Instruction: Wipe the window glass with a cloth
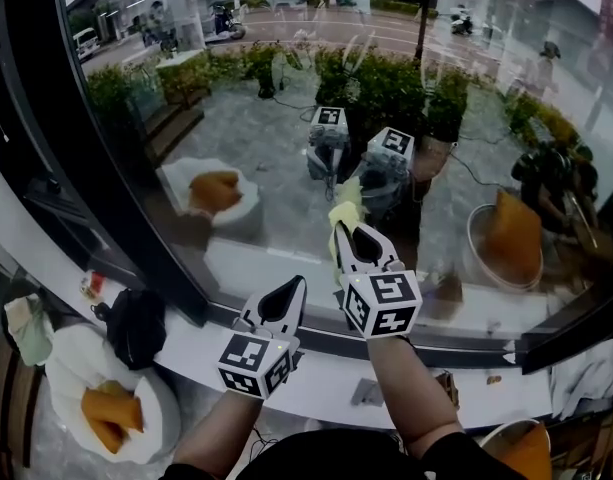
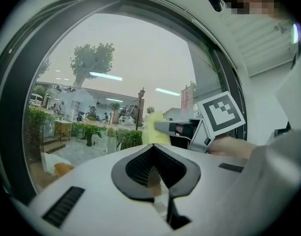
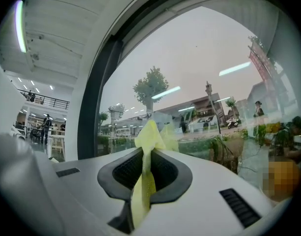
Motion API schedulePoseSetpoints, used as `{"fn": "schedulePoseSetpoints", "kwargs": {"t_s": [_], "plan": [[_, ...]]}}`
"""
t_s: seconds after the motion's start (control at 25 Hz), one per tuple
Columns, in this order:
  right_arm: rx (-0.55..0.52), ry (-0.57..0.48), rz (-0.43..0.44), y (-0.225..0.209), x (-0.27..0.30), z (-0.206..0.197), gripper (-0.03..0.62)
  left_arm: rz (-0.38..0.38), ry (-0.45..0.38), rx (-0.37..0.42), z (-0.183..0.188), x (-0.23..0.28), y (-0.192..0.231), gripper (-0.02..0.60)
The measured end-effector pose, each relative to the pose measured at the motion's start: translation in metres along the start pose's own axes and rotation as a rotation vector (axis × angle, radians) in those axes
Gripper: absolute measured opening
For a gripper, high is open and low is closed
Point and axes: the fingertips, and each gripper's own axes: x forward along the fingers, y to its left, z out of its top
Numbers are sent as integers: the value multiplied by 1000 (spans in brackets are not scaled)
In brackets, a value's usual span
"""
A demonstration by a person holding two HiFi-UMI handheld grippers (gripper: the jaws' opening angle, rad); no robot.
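Observation:
The window glass fills the upper part of the head view, in a black frame. My right gripper is shut on a yellow cloth, and the cloth's free end is at the pane. In the right gripper view the cloth sticks up from between the shut jaws of the right gripper, with the glass just beyond. My left gripper hangs lower and to the left, over the sill, shut with no cloth in it. The left gripper view shows the left gripper pointing at the glass, with the cloth off to its right.
A white sill runs under the pane, and a thick black frame bar slants down at the left. Below the sill are a black object and a white plate holding an orange napkin. The glass mirrors both grippers.

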Motion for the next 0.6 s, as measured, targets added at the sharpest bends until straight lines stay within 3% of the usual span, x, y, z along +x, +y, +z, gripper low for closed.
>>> {"fn": "schedulePoseSetpoints", "kwargs": {"t_s": [0.6], "plan": [[-56,-76,28,14,-25,47,52,-37,-50,25,24,4,-15,8]]}}
